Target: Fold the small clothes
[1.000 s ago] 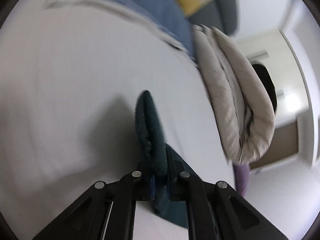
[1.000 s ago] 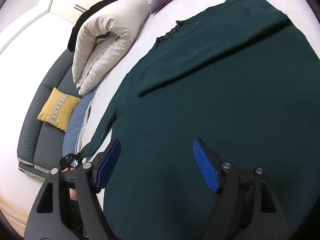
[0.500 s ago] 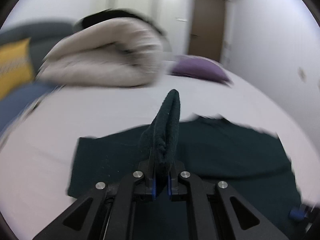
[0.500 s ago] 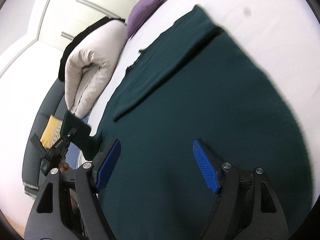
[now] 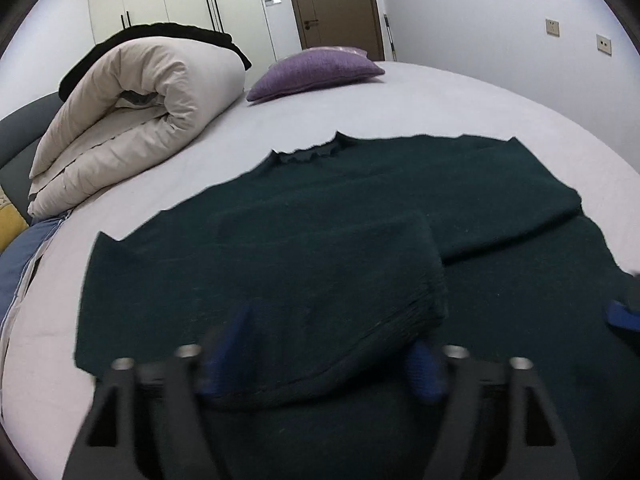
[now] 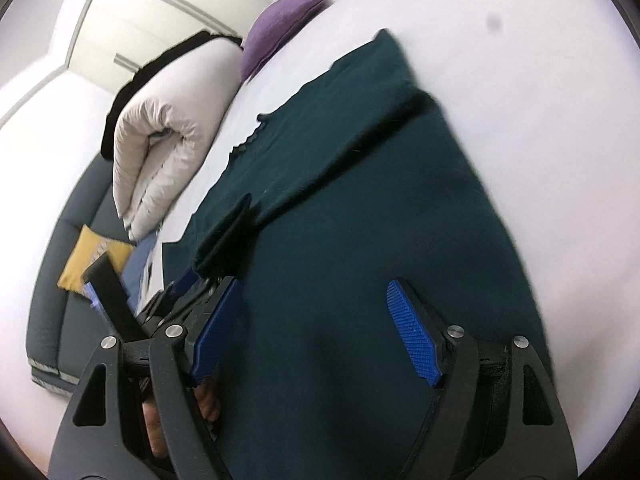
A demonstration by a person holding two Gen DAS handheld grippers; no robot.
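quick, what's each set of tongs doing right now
left tongs: open, jaws just opened, sweater sleeve lies loose between them
right tongs: open, empty, over the green sweater

Left gripper [image 5: 324,352], jaws just opened wide, cuff of the sweater [image 5: 480,208] lying loose between them; right gripper [image 6: 316,320], jaws spread, empty above the sweater, beside the left
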